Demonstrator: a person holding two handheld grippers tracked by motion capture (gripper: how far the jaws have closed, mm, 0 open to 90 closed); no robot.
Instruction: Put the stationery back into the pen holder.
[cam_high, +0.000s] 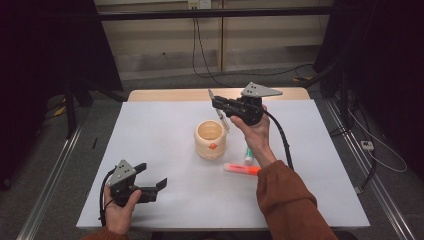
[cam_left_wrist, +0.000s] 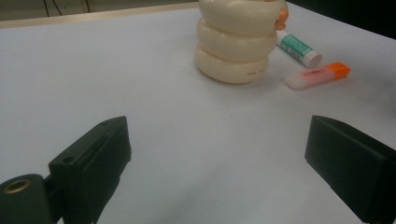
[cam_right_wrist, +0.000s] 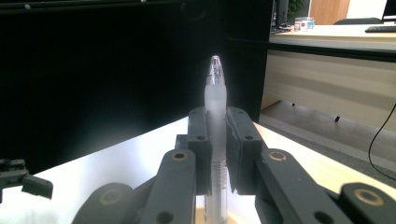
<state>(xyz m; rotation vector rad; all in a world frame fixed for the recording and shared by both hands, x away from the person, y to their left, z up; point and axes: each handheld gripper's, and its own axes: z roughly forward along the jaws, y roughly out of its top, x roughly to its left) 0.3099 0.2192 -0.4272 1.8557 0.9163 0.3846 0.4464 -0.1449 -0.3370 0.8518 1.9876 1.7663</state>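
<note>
Translucent plastic pen (cam_right_wrist: 215, 116), clamped between the right gripper (cam_high: 220, 107) jaws above centre frame, hangs over the cream holder (cam_high: 210, 139), so lowering it straight in seems next, while the left gripper (cam_high: 150, 182) idles, jaws apart, lower left.

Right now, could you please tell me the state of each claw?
Left claw: open, holding nothing, low over the table.
Right claw: closed on a clear pen, raised above the cream pot.
</note>
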